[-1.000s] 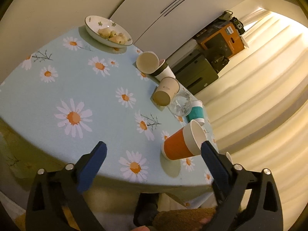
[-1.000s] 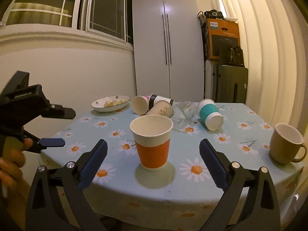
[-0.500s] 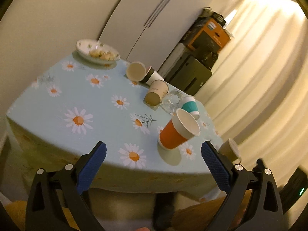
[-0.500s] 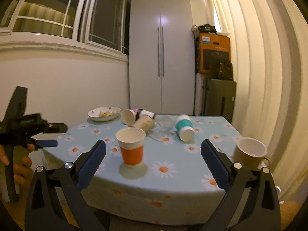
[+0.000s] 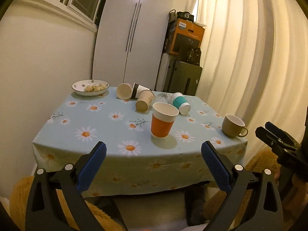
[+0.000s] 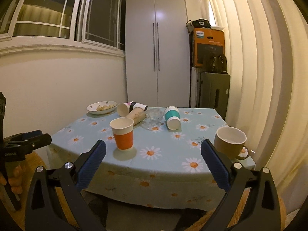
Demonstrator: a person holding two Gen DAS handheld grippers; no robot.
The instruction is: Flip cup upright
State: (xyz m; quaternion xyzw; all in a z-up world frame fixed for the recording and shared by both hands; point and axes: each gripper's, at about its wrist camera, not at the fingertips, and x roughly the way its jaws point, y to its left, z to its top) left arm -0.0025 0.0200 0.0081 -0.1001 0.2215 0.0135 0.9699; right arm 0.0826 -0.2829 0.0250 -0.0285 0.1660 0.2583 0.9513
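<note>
Near the middle of both frames the orange cup stands upright on the daisy tablecloth, while the left gripper and right gripper, fingers spread wide and empty, have pulled back past the table edge, so the flip looks finished.

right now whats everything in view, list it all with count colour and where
orange cup: 1, orange and white, upright, near front edge
teal cup: 1, teal and white, on its side, mid-table
paper cups: 3, beige, pink-banded and black-banded, on their sides at back
clear glass: 1, on its side, between beige and teal cups
bowl: 1, white, food inside, back left
mug: 1, olive, upright, right edge
table: 1, blue daisy cloth
left gripper: open, off the table
right gripper: open, off the table
</note>
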